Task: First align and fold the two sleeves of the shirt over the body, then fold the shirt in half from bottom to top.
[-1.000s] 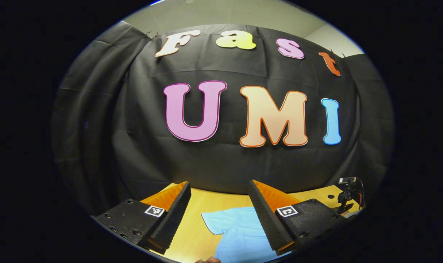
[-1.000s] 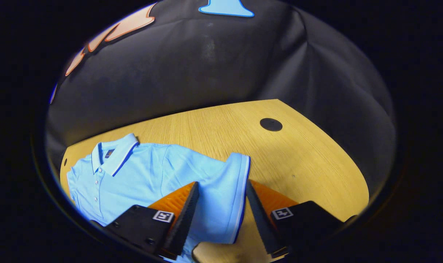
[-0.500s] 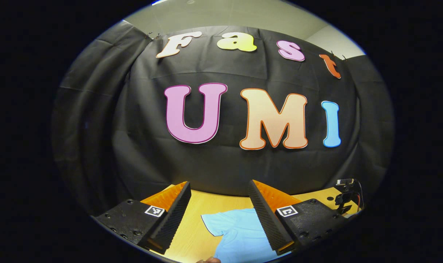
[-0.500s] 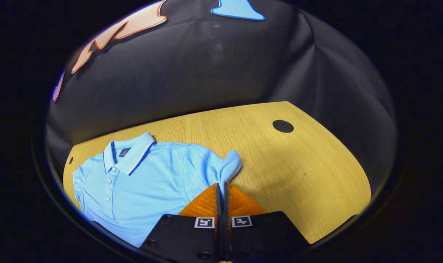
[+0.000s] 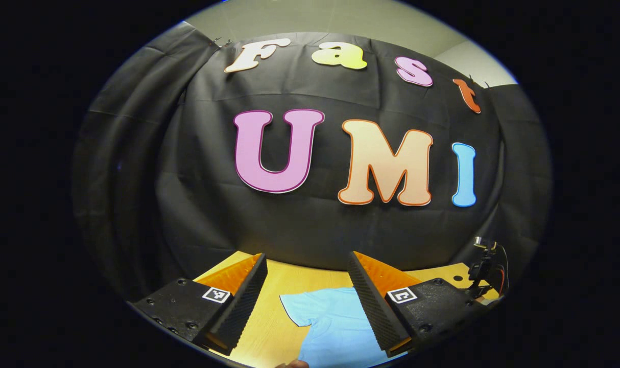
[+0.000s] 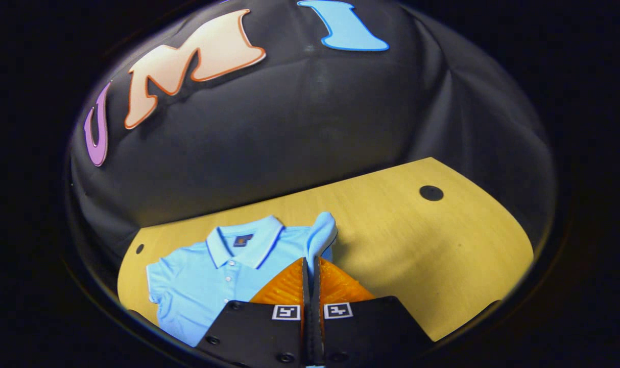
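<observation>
Here the light blue shirt (image 6: 208,276) lies flat on the wooden table (image 6: 432,245), collar toward the back edge by the black cloth wall (image 6: 289,128). One sleeve (image 6: 321,235) is lifted off the table: the right gripper (image 6: 310,266) has its fingers together, clamped on the fabric. In the left gripper view, the left gripper (image 5: 307,271) hangs above the table with fingers wide apart, and the shirt's other sleeve (image 5: 302,309) lies flat below them.
</observation>
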